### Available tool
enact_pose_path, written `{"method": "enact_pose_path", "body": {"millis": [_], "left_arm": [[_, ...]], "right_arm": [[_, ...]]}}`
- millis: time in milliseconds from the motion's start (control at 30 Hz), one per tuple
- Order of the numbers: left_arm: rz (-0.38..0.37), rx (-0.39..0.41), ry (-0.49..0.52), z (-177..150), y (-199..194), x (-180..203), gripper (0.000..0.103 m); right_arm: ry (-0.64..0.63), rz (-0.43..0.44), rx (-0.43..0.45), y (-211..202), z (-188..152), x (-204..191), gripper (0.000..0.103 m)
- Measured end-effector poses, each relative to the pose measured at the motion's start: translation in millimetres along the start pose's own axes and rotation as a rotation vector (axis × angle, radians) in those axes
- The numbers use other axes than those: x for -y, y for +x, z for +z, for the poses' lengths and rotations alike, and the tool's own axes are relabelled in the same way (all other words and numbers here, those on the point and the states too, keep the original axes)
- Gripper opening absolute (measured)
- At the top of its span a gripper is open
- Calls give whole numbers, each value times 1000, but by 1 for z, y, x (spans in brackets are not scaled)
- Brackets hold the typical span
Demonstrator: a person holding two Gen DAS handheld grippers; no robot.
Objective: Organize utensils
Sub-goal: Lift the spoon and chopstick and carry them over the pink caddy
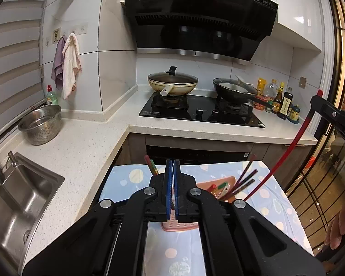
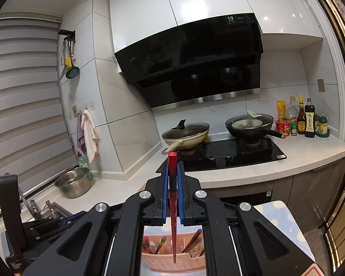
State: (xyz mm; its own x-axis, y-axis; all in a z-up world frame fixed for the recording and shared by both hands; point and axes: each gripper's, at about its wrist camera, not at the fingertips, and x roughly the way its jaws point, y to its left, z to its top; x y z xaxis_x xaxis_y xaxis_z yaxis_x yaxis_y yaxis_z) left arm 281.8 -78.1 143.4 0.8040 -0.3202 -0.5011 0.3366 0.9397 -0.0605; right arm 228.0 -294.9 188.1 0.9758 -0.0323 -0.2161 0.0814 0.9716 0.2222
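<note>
A pink slotted utensil holder (image 2: 163, 261) stands on a table under a blue spotted cloth (image 1: 126, 179). It holds several chopsticks (image 1: 246, 180), dark, red and green. My right gripper (image 2: 172, 164) is shut on a long red chopstick (image 2: 172, 207), which hangs with its thin end over the holder. From the left wrist view, the same red chopstick (image 1: 295, 142) slants down from the right gripper (image 1: 319, 96) toward the holder (image 1: 209, 187). My left gripper (image 1: 173, 161) is shut with nothing between its blue pads, above the holder. The left gripper (image 2: 8, 184) also shows at the left edge.
An L-shaped white counter (image 1: 85, 151) carries a sink (image 1: 18, 197), a steel colander (image 1: 40, 126), a hob with a lidded wok (image 1: 172, 84) and a black pan (image 1: 235, 90), and sauce bottles (image 2: 308, 119). A glass door (image 1: 322, 184) stands right. A hand (image 1: 340, 227) shows beside it.
</note>
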Motion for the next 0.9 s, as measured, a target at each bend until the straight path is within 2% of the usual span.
{"method": "enact_pose_path", "body": {"millis": [200,433,900], "left_arm": [[7,-39,6,0,34,1,1],[23,-84,12,-11,65,1,1],[30,-133,13,-27,92,6,1]], "right_arm": [[17,-9,-16,38,-3,3,7],[13,-10,-80,75,-24,3,7],[-26,11,-183,100,-60,-6,7]]}}
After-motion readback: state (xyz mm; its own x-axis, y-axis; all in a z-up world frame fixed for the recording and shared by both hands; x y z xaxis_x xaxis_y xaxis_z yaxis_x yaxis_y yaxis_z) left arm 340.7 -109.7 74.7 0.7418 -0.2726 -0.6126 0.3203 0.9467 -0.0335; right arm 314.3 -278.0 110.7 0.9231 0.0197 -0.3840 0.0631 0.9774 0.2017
